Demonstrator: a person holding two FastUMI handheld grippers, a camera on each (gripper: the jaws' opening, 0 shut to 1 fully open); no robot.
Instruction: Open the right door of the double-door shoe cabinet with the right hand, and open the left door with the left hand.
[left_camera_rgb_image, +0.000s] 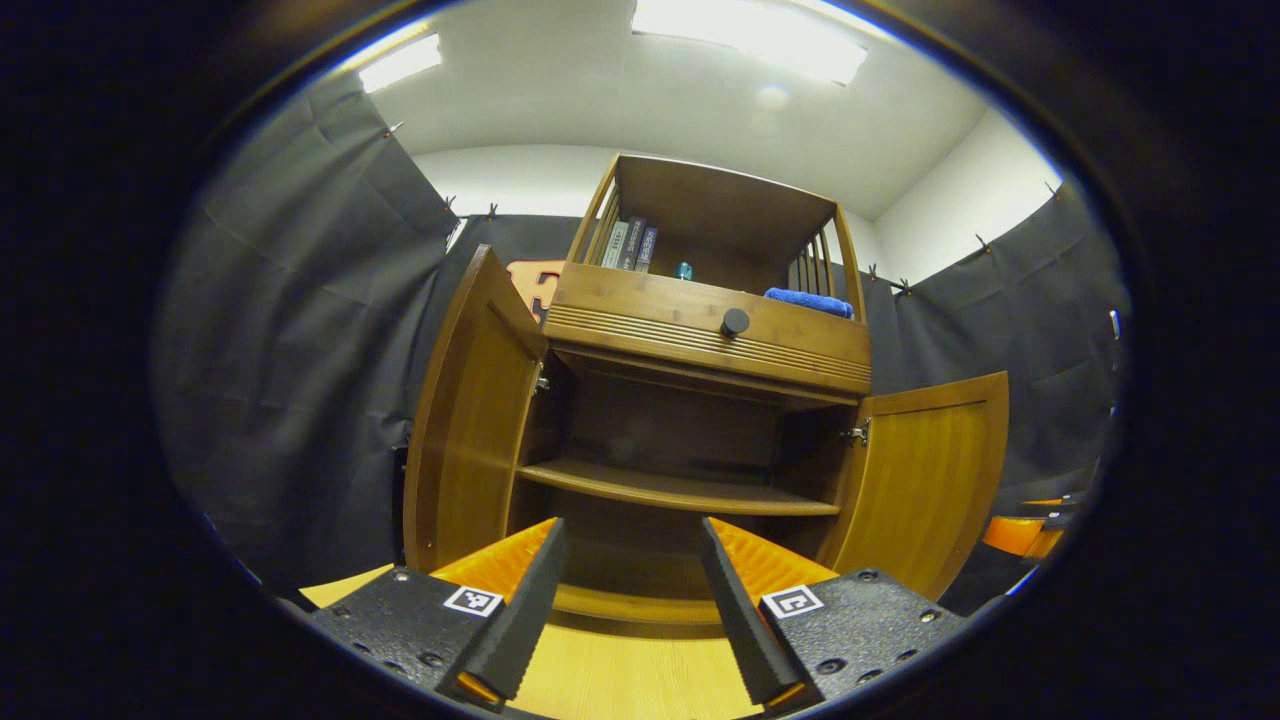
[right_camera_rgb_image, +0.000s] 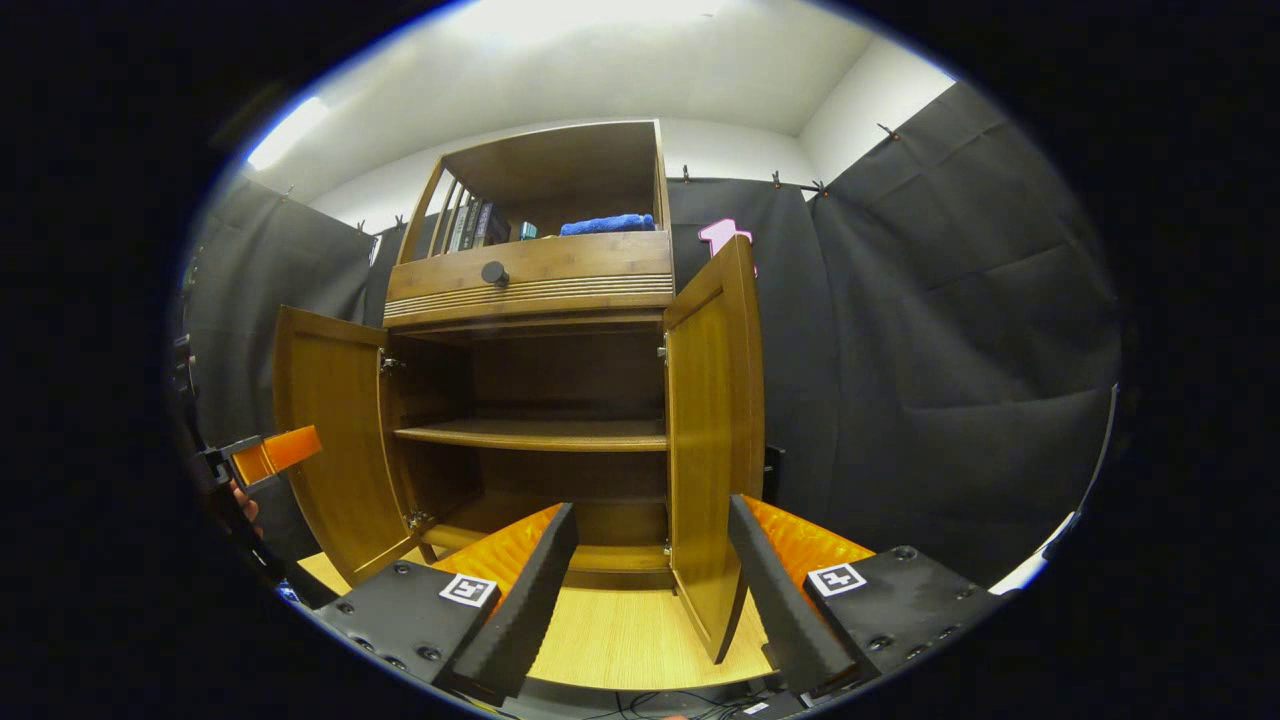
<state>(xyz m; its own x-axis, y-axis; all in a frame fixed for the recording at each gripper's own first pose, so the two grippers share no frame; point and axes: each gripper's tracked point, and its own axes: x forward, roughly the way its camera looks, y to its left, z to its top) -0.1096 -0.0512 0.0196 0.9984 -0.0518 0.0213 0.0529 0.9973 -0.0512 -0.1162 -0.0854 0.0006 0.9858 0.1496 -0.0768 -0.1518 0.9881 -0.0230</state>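
Shoe cabinet (left_camera_rgb_image: 700, 400) upright (facing both tools), doors swung outward.

Black cloth walls (left_camera_rgb_image: 300, 330), a white ceiling (left_camera_rgb_image: 620, 90) with bright light panels (left_camera_rgb_image: 750, 35).

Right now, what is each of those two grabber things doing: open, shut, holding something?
Left gripper: open, holding nothing.
Right gripper: open, holding nothing; the wooden right cabinet door stands between its fingers, untouched.
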